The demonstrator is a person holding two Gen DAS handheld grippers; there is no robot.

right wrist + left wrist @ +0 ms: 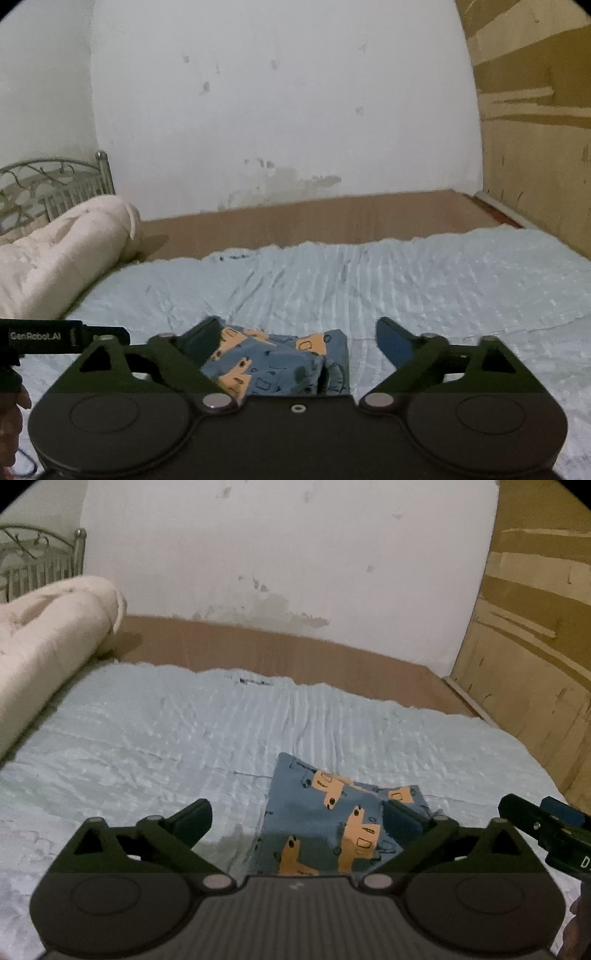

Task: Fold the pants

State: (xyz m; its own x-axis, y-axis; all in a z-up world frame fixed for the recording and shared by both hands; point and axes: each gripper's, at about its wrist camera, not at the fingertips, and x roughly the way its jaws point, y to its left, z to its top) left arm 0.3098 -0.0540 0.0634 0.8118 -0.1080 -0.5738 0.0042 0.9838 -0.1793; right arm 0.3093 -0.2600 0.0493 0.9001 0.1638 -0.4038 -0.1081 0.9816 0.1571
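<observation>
The blue pants (332, 819) with an orange print lie folded into a small bundle on the light blue bedsheet (184, 738). My left gripper (299, 816) is open, hovering just above and behind them, its right finger over the bundle's right edge. In the right wrist view the same pants (280, 362) lie between the fingers of my open right gripper (299, 339), nearer its left finger. Neither gripper holds cloth. The right gripper's body (546, 827) shows at the right edge of the left wrist view.
A rolled cream blanket (48, 642) lies along the bed's left side by a metal headboard (40, 557). A brown bed frame edge (295, 653) meets the white wall behind. A wooden wardrobe (535, 646) stands at the right.
</observation>
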